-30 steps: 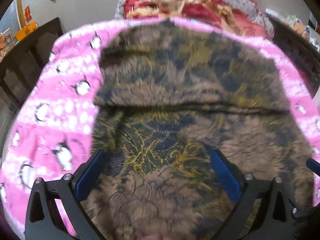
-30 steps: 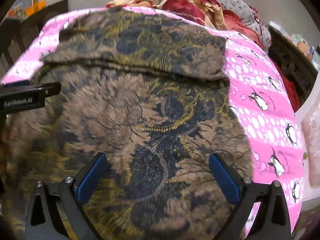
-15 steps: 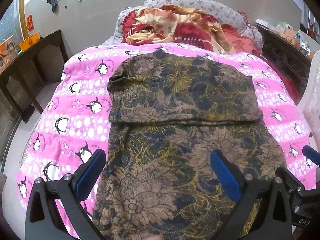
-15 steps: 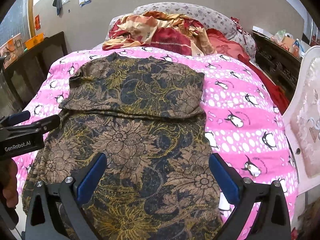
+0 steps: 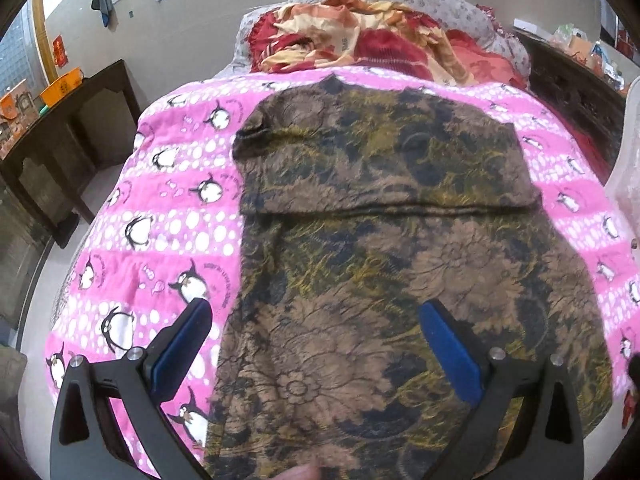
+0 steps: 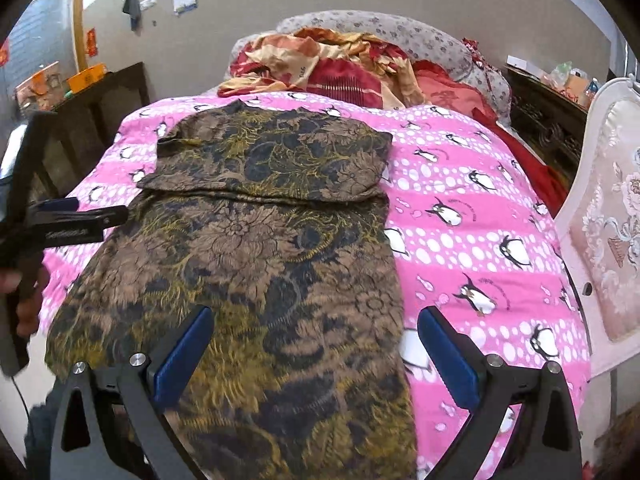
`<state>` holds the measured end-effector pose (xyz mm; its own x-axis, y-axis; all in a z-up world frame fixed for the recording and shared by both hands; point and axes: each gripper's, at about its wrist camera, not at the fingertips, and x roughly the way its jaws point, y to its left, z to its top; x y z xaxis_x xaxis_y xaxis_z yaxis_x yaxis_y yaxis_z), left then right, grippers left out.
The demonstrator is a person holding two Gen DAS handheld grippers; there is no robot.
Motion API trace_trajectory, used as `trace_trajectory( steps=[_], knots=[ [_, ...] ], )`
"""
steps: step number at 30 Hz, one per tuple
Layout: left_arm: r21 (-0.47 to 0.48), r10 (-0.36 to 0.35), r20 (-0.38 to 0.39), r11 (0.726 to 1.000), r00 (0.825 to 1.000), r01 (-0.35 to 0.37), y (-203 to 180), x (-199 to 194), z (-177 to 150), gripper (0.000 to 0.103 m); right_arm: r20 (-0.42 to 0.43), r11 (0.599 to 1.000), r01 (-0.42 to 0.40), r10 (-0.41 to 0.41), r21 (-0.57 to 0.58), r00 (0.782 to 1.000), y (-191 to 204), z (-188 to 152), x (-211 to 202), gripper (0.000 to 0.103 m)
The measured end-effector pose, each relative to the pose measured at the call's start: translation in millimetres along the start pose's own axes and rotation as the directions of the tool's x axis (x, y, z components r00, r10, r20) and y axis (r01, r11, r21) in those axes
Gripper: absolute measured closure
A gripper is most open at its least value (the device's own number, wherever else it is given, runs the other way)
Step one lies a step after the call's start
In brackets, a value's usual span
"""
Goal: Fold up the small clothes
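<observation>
A brown and black floral garment (image 5: 380, 240) lies flat on the pink penguin bedspread (image 5: 160, 220), its far part folded over toward me with a fold edge across the middle. It also shows in the right wrist view (image 6: 256, 256). My left gripper (image 5: 316, 320) is open and empty above the garment's near left part. My right gripper (image 6: 312, 324) is open and empty above the garment's near right edge. The left gripper's fingers (image 6: 76, 216) show at the left of the right wrist view.
A heap of red and orange bedding (image 5: 360, 40) and a grey pillow (image 6: 400, 32) lie at the bed's head. Dark wooden furniture (image 5: 60, 128) stands left of the bed, a dark cabinet (image 6: 552, 128) and a padded white chair (image 6: 608, 248) right.
Both grippers have pulled back and up from close over the garment. More of the bed and room shows now. The left gripper has shifted left. The garment lies as before.
</observation>
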<state>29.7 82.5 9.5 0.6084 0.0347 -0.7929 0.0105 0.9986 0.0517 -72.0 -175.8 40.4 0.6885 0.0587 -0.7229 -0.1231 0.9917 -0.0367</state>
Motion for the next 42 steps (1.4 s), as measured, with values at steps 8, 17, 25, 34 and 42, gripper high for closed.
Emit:
trace_trajectory(
  steps=[8,17,25,34,42],
  knots=[
    [0.009,-0.035,-0.093,0.999,0.995,0.036,40.8,23.0,-42.9,0.0,0.016,0.999,0.006,-0.005,-0.041,1.0,-15.1,-52.2,-24.5,0.0],
    [-0.088,-0.122,-0.157,0.99,0.98,0.109,86.3,44.3,-102.9,0.0,0.009,0.963,-0.206,0.208,0.171,0.978,-80.2,-102.9,-9.4,0.002],
    [-0.038,-0.182,-0.139,0.983,0.973,0.178,91.8,29.7,-120.5,0.0,-0.043,0.88,-0.373,0.402,0.294,0.915,-96.8,-117.3,40.4,0.01],
    [-0.16,-0.509,-0.084,0.856,0.857,0.492,122.3,-7.5,-149.2,0.0,0.116,0.67,-0.63,0.644,0.393,0.757,-122.7,-144.1,31.6,0.037],
    [-0.212,-0.656,-0.141,0.752,0.742,0.624,112.4,-9.0,-148.5,0.0,0.083,0.604,-0.689,0.725,0.4,0.684,-111.3,-147.0,46.6,0.05]
  ],
)
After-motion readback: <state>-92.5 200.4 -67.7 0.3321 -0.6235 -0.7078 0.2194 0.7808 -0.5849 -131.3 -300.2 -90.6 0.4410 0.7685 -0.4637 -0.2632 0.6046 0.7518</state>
